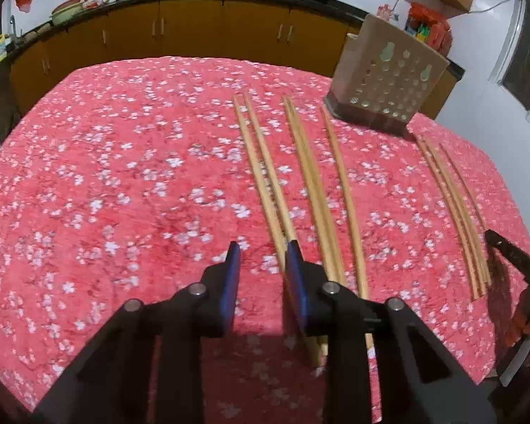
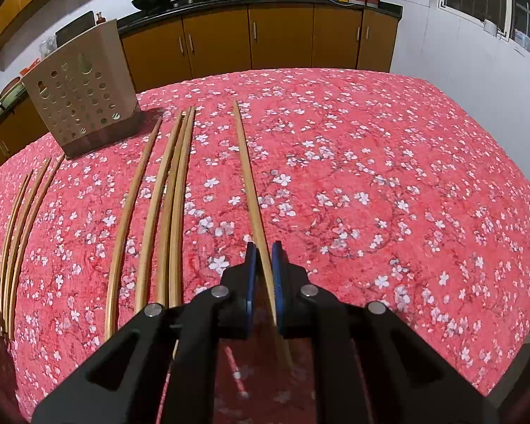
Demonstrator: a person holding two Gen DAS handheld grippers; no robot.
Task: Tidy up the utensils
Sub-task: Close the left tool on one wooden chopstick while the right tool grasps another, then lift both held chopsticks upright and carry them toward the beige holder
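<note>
Chopsticks [image 2: 180,190] lie on the red flowered tablecloth [image 2: 388,183], all pointing away toward the perforated holder [image 2: 81,102] that stands at the far side of the table. As far as I can see, no chopstick is in the holder, so I judge the task is only beginning and nearly all is left. The right gripper [image 2: 263,275] has its blue pads pressed on a single chopstick [image 2: 245,162], near its close end, with the stick resting on the cloth. The left gripper [image 1: 261,265] has its tongs a little apart; one pad is over the near ends of a pair of chopsticks [image 1: 261,173], and nothing but cloth lies in the gap, so it holds nothing. In the left wrist view, three more sticks [image 1: 448,198] lie further right. Much free cloth is to both sides, but the table edge is close below both hands.
</note>
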